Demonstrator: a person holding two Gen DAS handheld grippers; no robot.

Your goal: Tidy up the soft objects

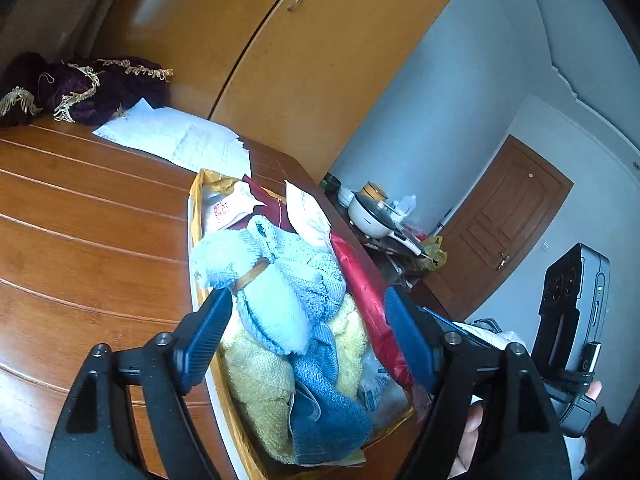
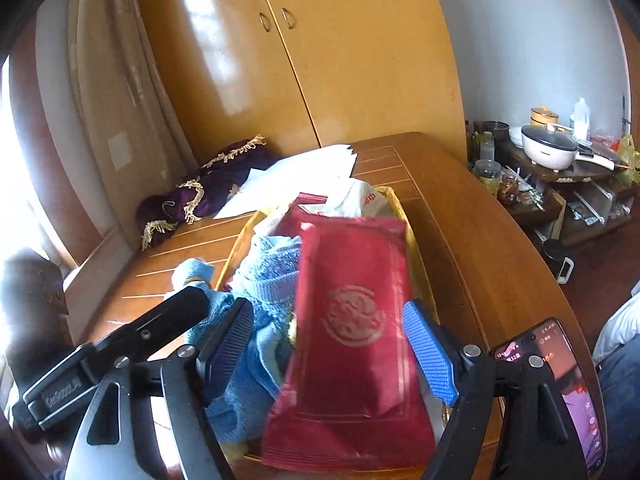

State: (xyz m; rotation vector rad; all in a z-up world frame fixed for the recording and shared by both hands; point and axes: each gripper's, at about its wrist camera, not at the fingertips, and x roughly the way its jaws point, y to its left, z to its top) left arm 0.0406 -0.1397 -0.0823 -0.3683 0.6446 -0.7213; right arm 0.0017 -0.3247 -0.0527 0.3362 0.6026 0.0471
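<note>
From the left wrist, the landmark is the yellow-rimmed tray (image 1: 195,216) sitting on the wooden table (image 1: 80,220). It is heaped with soft things: a light blue knitted piece (image 1: 280,280) on top, a darker blue towel (image 1: 324,396) below it, a pale yellow towel (image 1: 256,376) at the tray's near end, and a red foil packet (image 1: 368,300) standing on edge along the tray's right side. The left gripper (image 1: 308,320) hangs over the near end of the tray, its jaws spread wide with the knitted piece between them but not pinched; my guess is it is lining up a grab. Beyond the tray's far end lie white papers (image 1: 180,136) and a purple fringed cloth (image 1: 80,88).

From the right wrist, the same tray (image 2: 412,240) is mostly hidden under the red foil packet (image 2: 352,320), which lies slanted across the pile. The right gripper (image 2: 330,340) straddles the packet with jaws apart; the pads sit off either edge, so nothing is clamped. The blue towel (image 2: 264,280) bulges up left of the packet, which likely props it at that tilt. The left gripper (image 2: 192,304) reaches in at the tray's left side.
</note>
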